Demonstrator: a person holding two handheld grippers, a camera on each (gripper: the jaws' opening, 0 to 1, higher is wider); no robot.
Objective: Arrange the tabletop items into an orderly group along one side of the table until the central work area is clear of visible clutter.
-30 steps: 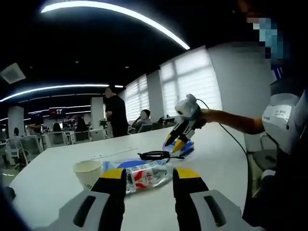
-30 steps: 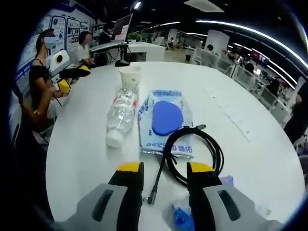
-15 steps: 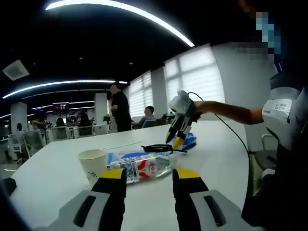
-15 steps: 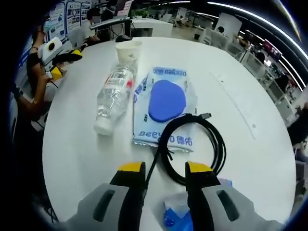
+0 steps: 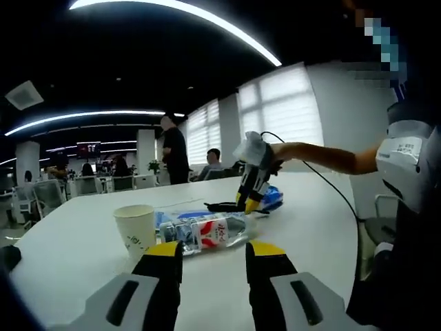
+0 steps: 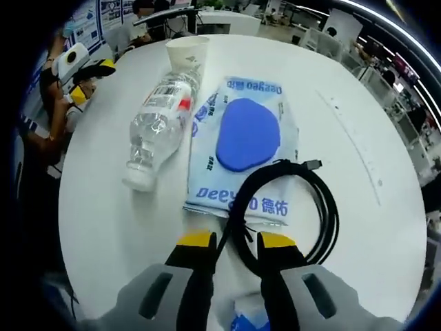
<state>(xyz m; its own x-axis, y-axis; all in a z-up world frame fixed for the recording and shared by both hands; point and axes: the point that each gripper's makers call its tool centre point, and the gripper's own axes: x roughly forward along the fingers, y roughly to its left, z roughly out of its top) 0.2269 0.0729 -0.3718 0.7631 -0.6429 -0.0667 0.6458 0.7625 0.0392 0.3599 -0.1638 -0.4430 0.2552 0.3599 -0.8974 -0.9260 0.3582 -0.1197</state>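
Observation:
My right gripper [image 6: 236, 241] hangs low over the white table [image 6: 365, 124], open, its jaws either side of the straight end of a coiled black cable [image 6: 324, 207]. The coil lies partly on a blue wipes pack [image 6: 244, 134]. Beside the pack lies a clear water bottle [image 6: 162, 121], and a paper cup [image 6: 187, 52] stands beyond it. A small blue packet [image 6: 248, 323] shows under the jaws. My left gripper [image 5: 214, 252] is open near the table edge, facing the bottle [image 5: 203, 232] and cup [image 5: 136, 227]. The right gripper [image 5: 249, 181] is seen over the cable [image 5: 222, 206].
The person's arm [image 5: 324, 157] and torso fill the right of the left gripper view. The left gripper [image 6: 86, 69] sits at the table's far left rim. Other people, desks and chairs [image 5: 41, 196] stand beyond the table.
My right gripper has moved forward and down over the cable's straight end, and its jaws have narrowed. The left gripper view has dropped closer to table level.

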